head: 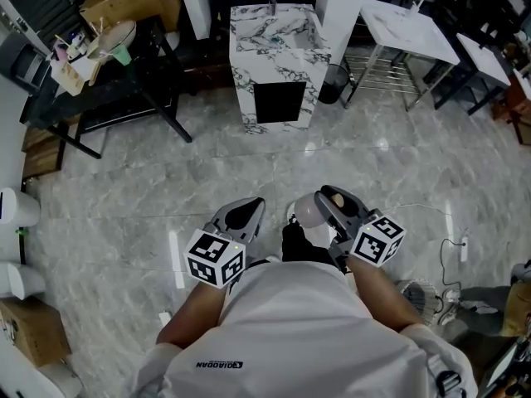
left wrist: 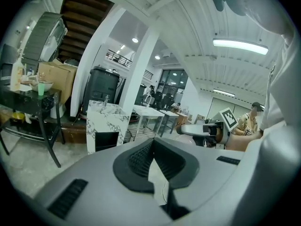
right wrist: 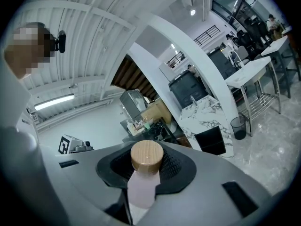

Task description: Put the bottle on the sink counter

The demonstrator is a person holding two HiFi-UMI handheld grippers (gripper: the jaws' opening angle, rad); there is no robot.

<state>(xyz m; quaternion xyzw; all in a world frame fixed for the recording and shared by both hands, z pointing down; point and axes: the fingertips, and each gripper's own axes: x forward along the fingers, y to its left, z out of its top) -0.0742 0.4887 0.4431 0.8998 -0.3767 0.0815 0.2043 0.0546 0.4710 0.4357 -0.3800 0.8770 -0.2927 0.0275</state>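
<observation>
— Head view first?
— My right gripper (head: pixel 328 201) carries the bottle (head: pixel 310 214) between its fingers. My left gripper (head: pixel 246 215) is just beside it, and the marble sink bench (head: pixel 274 36) is well ahead of both.
— Left gripper view?
— My fingers (left wrist: pixel 141 158) are pressed together at the tips, with nothing between them.
— Right gripper view?
— My fingers pinch the pale bottle (right wrist: pixel 141 188) just under its wooden cap (right wrist: pixel 146 157).
</observation>
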